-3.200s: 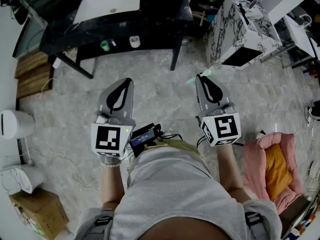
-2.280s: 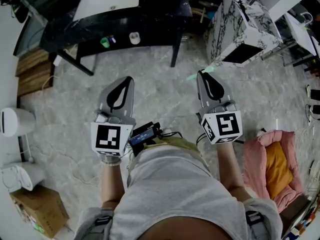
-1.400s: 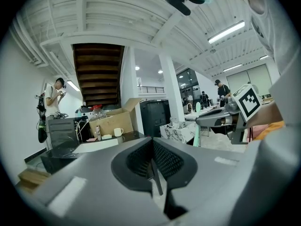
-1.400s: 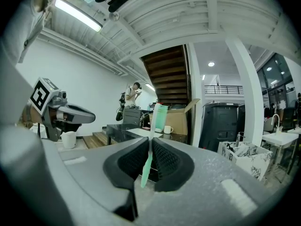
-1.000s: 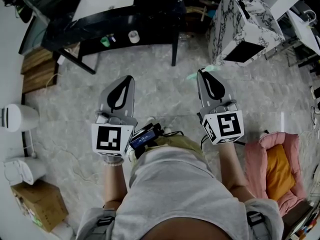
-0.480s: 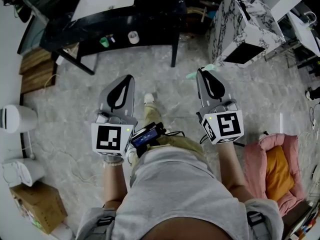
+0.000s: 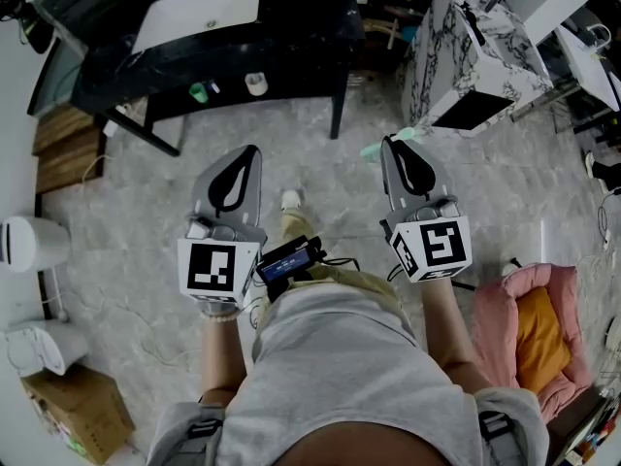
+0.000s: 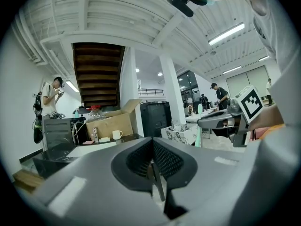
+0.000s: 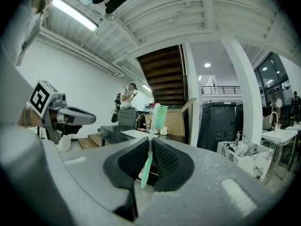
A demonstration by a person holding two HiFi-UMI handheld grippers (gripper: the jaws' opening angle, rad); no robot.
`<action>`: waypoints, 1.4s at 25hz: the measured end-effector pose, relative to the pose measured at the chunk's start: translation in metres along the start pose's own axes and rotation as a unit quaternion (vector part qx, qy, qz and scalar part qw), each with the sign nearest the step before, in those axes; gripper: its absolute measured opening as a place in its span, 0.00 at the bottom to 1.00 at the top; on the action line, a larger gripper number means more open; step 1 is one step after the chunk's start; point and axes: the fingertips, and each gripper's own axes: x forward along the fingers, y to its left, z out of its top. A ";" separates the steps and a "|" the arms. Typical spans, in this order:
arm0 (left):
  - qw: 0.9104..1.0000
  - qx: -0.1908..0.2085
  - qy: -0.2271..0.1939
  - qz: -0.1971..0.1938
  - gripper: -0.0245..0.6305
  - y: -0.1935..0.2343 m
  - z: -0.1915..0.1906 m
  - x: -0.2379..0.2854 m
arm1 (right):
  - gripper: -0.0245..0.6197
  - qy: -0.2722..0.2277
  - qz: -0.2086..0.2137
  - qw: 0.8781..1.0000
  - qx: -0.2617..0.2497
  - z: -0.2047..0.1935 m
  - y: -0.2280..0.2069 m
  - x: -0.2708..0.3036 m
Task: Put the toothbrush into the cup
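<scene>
Right tool (image 9: 149, 141) grips toothbrush (image 9: 161, 116); cup (image 7: 256, 83) near table (image 7: 310, 56) edge, floor (image 7: 320, 163) between.

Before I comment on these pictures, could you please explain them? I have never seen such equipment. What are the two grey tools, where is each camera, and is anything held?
There is no robot here. A person holds a hand-operated gripper in each hand: the left gripper and the right gripper. The head view comes from a camera on the person's head that looks steeply down. The other two views come from a camera that rides on each gripper and looks along its jaws. The right gripper's jaws are closed on a green toothbrush, which stands nearly upright between them. The left gripper's jaws are together, with nothing in them. Ahead stands a black table with a white cup on it.
</scene>
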 end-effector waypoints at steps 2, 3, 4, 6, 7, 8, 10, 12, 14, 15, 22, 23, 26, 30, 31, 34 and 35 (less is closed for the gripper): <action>1.000 -0.001 -0.002 0.000 0.05 0.009 -0.001 0.009 | 0.08 -0.001 0.002 1.000 -0.003 0.002 0.000 0.011; 1.000 -0.002 -0.002 0.000 0.05 0.013 -0.001 0.013 | 0.08 -0.002 0.003 1.000 -0.005 0.004 0.000 0.017; 1.000 -0.002 -0.002 0.000 0.05 0.017 -0.002 0.018 | 0.08 -0.002 0.004 1.000 -0.006 0.005 -0.001 0.022; 1.000 -0.001 -0.002 -0.002 0.05 0.026 -0.002 0.027 | 0.08 -0.003 0.004 1.000 -0.009 0.007 -0.003 0.034; 1.000 0.000 -0.003 -0.002 0.05 0.031 -0.002 0.031 | 0.08 -0.002 0.003 1.000 -0.008 0.008 -0.004 0.040; 1.000 0.001 -0.004 -0.003 0.05 0.035 -0.002 0.036 | 0.08 -0.002 0.002 1.000 -0.008 0.008 -0.005 0.046; 1.000 0.000 -0.002 -0.001 0.05 0.046 -0.003 0.044 | 0.08 0.001 0.002 1.000 -0.008 0.009 -0.007 0.060; 1.000 -0.001 0.001 0.002 0.05 0.059 -0.006 0.052 | 0.08 0.003 0.003 1.000 -0.010 0.011 -0.009 0.074; 1.000 -0.005 -0.002 0.003 0.05 0.071 -0.004 0.062 | 0.08 0.005 0.004 1.000 -0.012 0.013 -0.011 0.089; 1.000 -0.006 -0.003 0.003 0.05 0.077 -0.004 0.067 | 0.08 0.005 0.004 1.000 -0.014 0.015 -0.013 0.096; 1.000 -0.009 -0.003 -0.002 0.05 0.120 -0.002 0.106 | 0.08 0.008 -0.001 1.000 -0.020 0.027 -0.022 0.153; 1.000 -0.009 -0.004 -0.003 0.05 0.126 -0.002 0.112 | 0.08 0.009 -0.002 1.000 -0.021 0.029 -0.023 0.160; 1.000 -0.009 -0.003 -0.005 0.05 0.145 -0.004 0.129 | 0.08 0.013 -0.005 1.000 -0.022 0.031 -0.027 0.182; 1.000 -0.007 -0.001 -0.012 0.05 0.168 -0.005 0.152 | 0.08 0.020 -0.007 0.999 -0.027 0.032 -0.032 0.212; 1.000 -0.005 0.003 -0.013 0.05 0.175 -0.008 0.158 | 0.08 0.021 -0.008 0.999 -0.026 0.033 -0.033 0.220; 1.000 -0.003 0.006 -0.015 0.05 0.190 -0.012 0.173 | 0.08 0.019 -0.014 1.000 -0.021 0.035 -0.038 0.240; 1.000 -0.005 0.003 -0.017 0.05 0.194 -0.010 0.179 | 0.08 0.019 -0.016 1.000 -0.019 0.035 -0.040 0.246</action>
